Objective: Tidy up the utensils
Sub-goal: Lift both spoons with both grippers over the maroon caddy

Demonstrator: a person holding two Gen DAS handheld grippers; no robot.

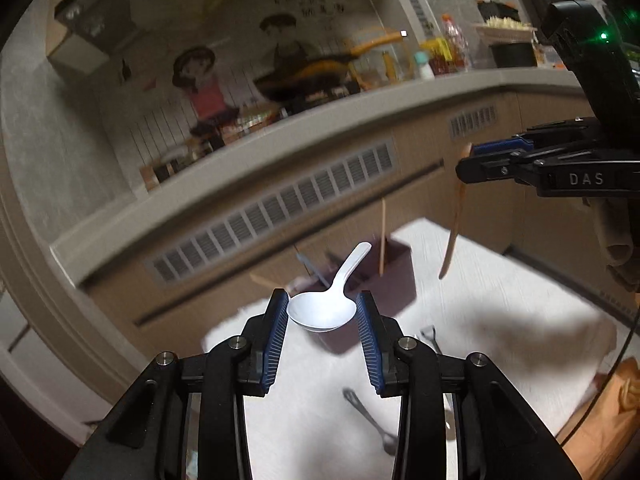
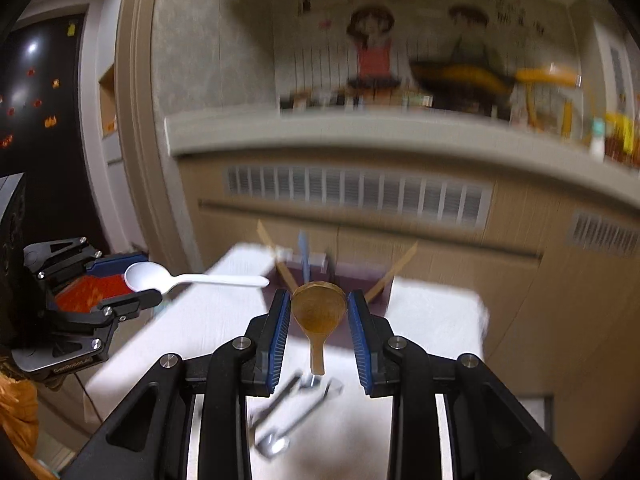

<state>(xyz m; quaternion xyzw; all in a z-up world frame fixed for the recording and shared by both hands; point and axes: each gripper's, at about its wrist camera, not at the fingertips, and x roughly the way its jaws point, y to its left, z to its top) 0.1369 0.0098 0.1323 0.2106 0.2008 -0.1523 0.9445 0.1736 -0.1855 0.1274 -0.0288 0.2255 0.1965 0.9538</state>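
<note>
My left gripper (image 1: 322, 314) is shut on a white plastic spoon (image 1: 325, 309), gripping its bowl, with the handle pointing up and away. It also shows in the right wrist view (image 2: 138, 280), where the white spoon (image 2: 192, 279) sticks out to the right. My right gripper (image 2: 319, 308) is shut on a wooden spoon (image 2: 319, 312) by its bowl, handle hanging down. In the left wrist view the right gripper (image 1: 466, 162) holds the wooden spoon (image 1: 452, 236) at the right. A dark utensil holder (image 1: 384, 276) with several utensils stands on the white table (image 1: 500, 320).
Metal utensils (image 2: 294, 412) lie on the white table (image 2: 432, 320) below my right gripper; one metal spoon (image 1: 370, 424) shows in the left wrist view. A wooden cabinet with vents (image 1: 280, 208) and a cluttered counter (image 1: 360, 108) stand behind the table.
</note>
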